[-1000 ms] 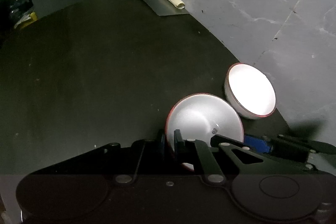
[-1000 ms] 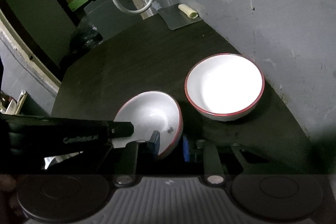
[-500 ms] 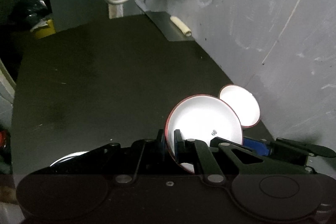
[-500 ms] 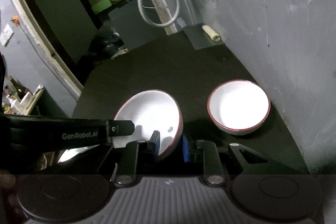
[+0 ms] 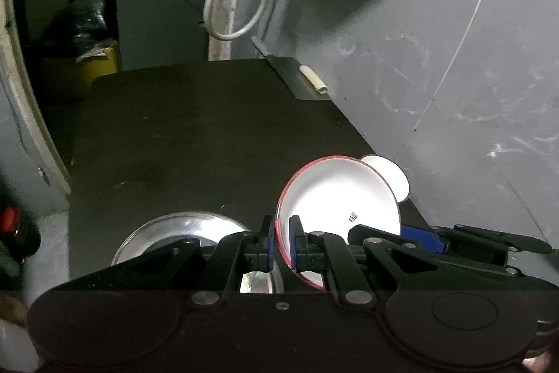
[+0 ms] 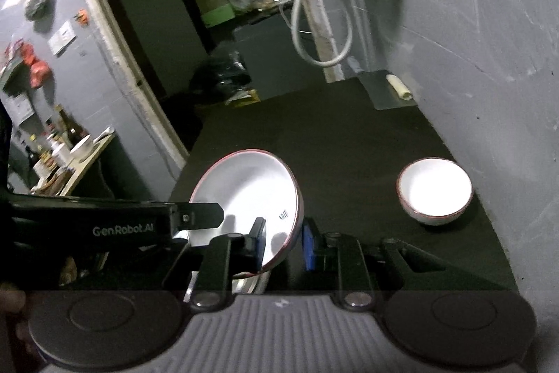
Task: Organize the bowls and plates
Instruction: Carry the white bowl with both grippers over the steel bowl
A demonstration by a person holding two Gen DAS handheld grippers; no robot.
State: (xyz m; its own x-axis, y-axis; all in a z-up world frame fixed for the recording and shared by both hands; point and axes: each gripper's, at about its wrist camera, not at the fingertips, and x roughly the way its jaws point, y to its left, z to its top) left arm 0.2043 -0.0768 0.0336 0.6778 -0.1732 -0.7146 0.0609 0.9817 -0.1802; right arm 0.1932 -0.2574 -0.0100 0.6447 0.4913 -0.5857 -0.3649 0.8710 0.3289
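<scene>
A white bowl with a red rim (image 5: 339,194) hangs tilted above the dark table (image 5: 195,145), held from both sides. My left gripper (image 5: 281,243) is shut on its left rim. My right gripper (image 6: 284,240) is shut on the opposite rim of this same bowl (image 6: 248,194). The right gripper's blue pad (image 5: 422,238) shows at the bowl's right in the left wrist view. A second, smaller white bowl (image 6: 435,191) stands upright on the table by the wall; the held bowl partly hides it (image 5: 391,173) from the left wrist camera. A shiny steel plate (image 5: 181,233) lies below my left fingers.
A grey wall (image 6: 489,76) runs along the table's right edge. At the far corner lie a flat metal sheet (image 5: 300,79) and a pale roll (image 5: 314,79). A white hose loop (image 5: 234,6) hangs behind. Shelves with bottles (image 6: 59,149) stand off to the left.
Both grippers have risen and drawn back with the bowl between them. The second bowl on the table looks smaller and farther off. The steel plate has come into view below.
</scene>
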